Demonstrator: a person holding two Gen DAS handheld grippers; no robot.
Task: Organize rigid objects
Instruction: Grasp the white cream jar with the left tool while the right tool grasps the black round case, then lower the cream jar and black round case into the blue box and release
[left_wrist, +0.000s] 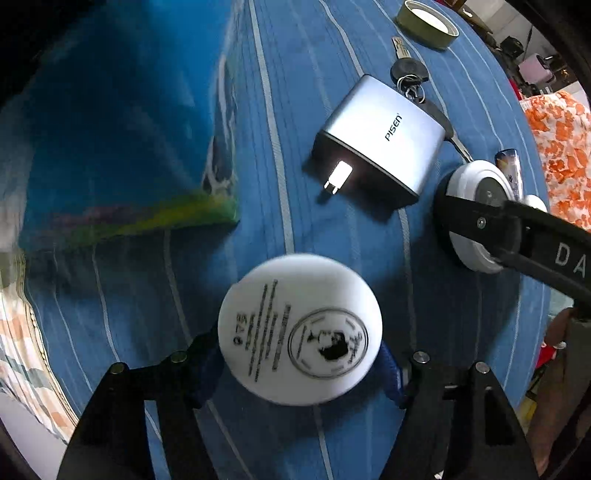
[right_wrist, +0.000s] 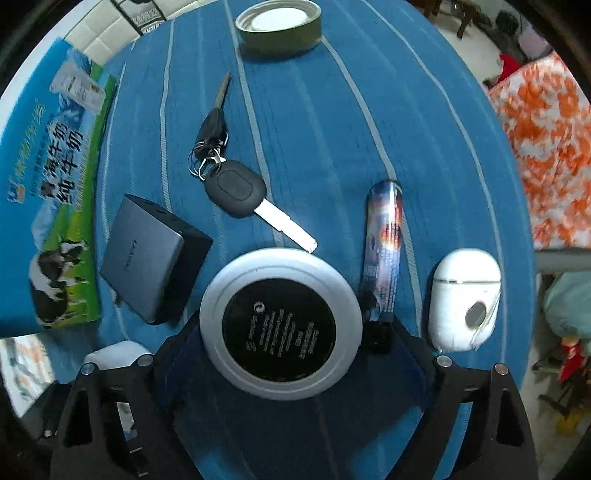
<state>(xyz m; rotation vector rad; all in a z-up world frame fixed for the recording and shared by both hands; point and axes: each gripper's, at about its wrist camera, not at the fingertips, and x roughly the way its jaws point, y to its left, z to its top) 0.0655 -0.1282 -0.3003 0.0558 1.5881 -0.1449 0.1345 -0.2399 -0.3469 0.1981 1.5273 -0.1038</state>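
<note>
A blue striped cloth (right_wrist: 314, 122) is covering the bench, with a cluttered room and an orange-and-white fabric (right_wrist: 546, 147) lying beyond its edge.

The left tool (left_wrist: 299, 354) is gripping a white disc (left_wrist: 300, 330) between its blue pads, printed face toward the camera; the blur suggests it is being carried above the cloth, though I cannot tell whether it is clear of it. The right tool (right_wrist: 280, 332) is closing around a puck (right_wrist: 280, 321), white-rimmed with a black centre, its fingers pressing both sides while the puck seems to be resting on the cloth.

Outward from the right tool, a printed tube (right_wrist: 384, 251) is lying just beside the puck's right edge, an earbud case (right_wrist: 463, 299) further right near the bench edge, and a car key (right_wrist: 243, 195) with its ring of keys (right_wrist: 208, 147) just beyond. A grey charger (left_wrist: 380, 144) is sitting to the left, its plug folded out, beside a milk carton (right_wrist: 55, 206) lying flat. An olive lid (right_wrist: 279, 26) is standing at the far end.

Both items are round and smooth, so either could be squirming out of a two-sided pinch if the grip lands off-centre. Lifting the puck could be nudging the tube or the key blade. The two tools are working close together, and the left disc may be clipping the charger.
</note>
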